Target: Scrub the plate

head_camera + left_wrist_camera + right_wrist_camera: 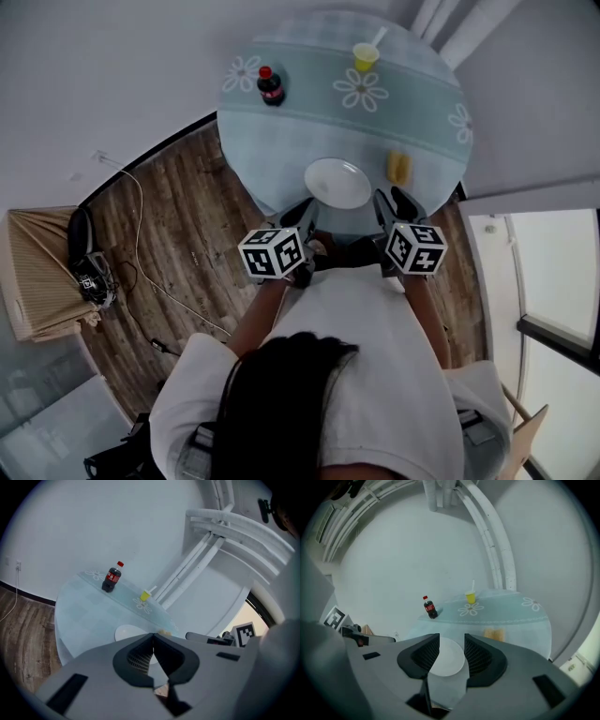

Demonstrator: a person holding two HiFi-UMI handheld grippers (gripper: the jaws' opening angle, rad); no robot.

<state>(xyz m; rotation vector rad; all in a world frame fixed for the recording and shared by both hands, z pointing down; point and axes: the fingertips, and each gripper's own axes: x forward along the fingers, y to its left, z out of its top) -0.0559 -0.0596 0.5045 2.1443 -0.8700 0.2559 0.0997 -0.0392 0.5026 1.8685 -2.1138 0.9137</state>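
A white plate (337,183) lies near the front edge of the round table (281,141), empty. To its right lies a yellow sponge (398,167). My left gripper (305,208) hovers just short of the plate's left side, its jaws shut with nothing between them (153,637). My right gripper (394,202) is held at the table's edge below the sponge, its jaws open and empty (452,639). The right gripper view shows the plate (446,660) through the gap and the sponge (494,633) to the right. The left gripper view shows the plate (129,632) just beyond the jaws.
A cola bottle (270,86) and a yellow cup (366,56) with a stick in it stand at the table's far side. A cable (141,244) runs over the wooden floor at left, beside a headset (84,258). A window (544,281) is at right.
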